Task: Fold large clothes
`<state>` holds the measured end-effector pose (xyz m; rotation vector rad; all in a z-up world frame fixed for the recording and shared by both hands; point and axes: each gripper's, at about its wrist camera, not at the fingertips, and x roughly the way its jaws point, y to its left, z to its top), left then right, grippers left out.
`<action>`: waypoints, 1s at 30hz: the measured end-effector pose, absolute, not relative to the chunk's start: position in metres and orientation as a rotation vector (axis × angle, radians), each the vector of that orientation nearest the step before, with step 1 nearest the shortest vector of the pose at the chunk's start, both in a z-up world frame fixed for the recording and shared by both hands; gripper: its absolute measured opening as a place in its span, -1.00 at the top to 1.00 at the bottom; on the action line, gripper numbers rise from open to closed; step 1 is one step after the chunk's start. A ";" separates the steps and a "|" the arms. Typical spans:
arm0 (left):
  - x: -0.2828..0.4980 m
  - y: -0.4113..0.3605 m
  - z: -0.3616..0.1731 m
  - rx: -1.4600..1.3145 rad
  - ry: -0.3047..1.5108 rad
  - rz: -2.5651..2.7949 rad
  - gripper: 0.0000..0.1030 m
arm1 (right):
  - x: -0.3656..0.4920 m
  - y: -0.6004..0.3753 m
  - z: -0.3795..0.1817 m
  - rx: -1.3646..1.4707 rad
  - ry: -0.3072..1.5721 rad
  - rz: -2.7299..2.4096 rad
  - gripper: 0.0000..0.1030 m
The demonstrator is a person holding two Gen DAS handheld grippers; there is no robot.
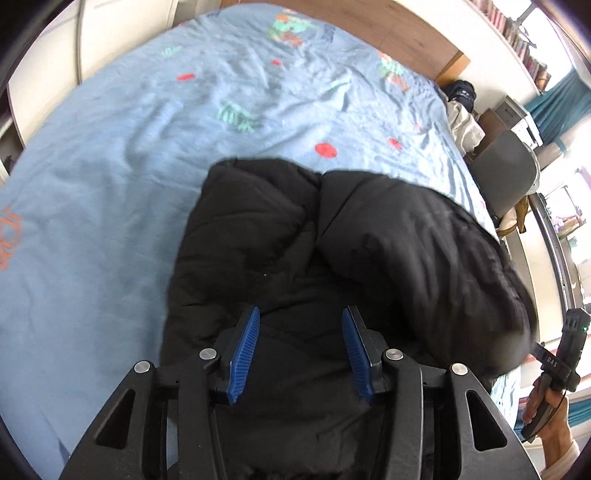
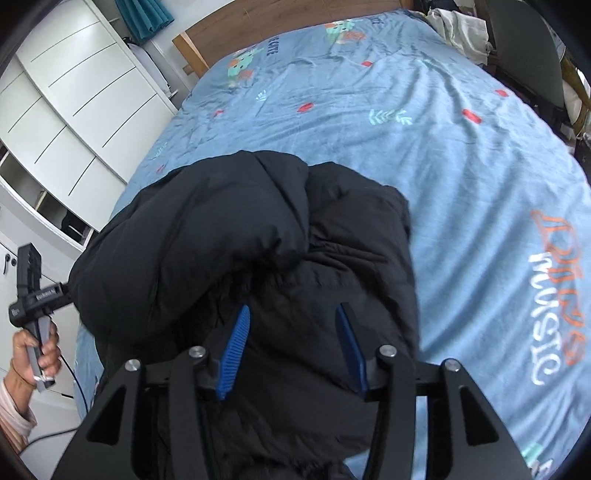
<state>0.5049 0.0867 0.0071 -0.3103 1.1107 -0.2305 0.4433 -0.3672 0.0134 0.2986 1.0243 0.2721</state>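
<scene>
Room to move: a blue printed bedsheet (image 1: 110, 177) lies bare across the upper half and left side of the left wrist frame; in the right wrist frame the sheet (image 2: 480, 184) runs open along the top and whole right side.
Edges: a wooden headboard (image 2: 258, 22) closes the bed at the top of the right wrist frame, white cupboards (image 2: 74, 92) stand at upper left, and a dark chair (image 1: 506, 173) sits just beside the bed at the right edge of the left wrist frame.
Left gripper (image 1: 300, 319): spread wide, blue fingers (image 1: 245, 354) well apart, gripping nothing, poised over the jacket at bottom centre.
Right gripper (image 2: 291, 317): likewise released, blue fingers (image 2: 236, 350) wide apart, nothing between them, hanging over the dark cloth; contact cannot be told.
Jacket: a black padded jacket (image 1: 332, 258) lies bunched on the sheet in the lower centre, its thick fold (image 2: 207, 229) heaped left of centre in the right wrist frame, directly ahead of and beneath both sets of fingers.
Hands: a bare hand (image 2: 33, 350) grips the handle at lower left.
</scene>
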 end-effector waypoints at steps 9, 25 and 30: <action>0.520 0.044 0.065 -0.264 0.988 -0.334 -0.12 | 0.457 -0.337 0.079 0.235 0.897 0.376 -0.21; 0.531 -0.030 -0.025 -0.002 1.046 -0.350 -0.23 | 0.486 -0.246 0.009 -0.018 0.981 0.496 -0.29; 0.516 -0.028 -0.058 0.024 1.007 -0.350 -0.23 | 0.472 -0.258 -0.034 -0.001 0.966 0.498 -0.30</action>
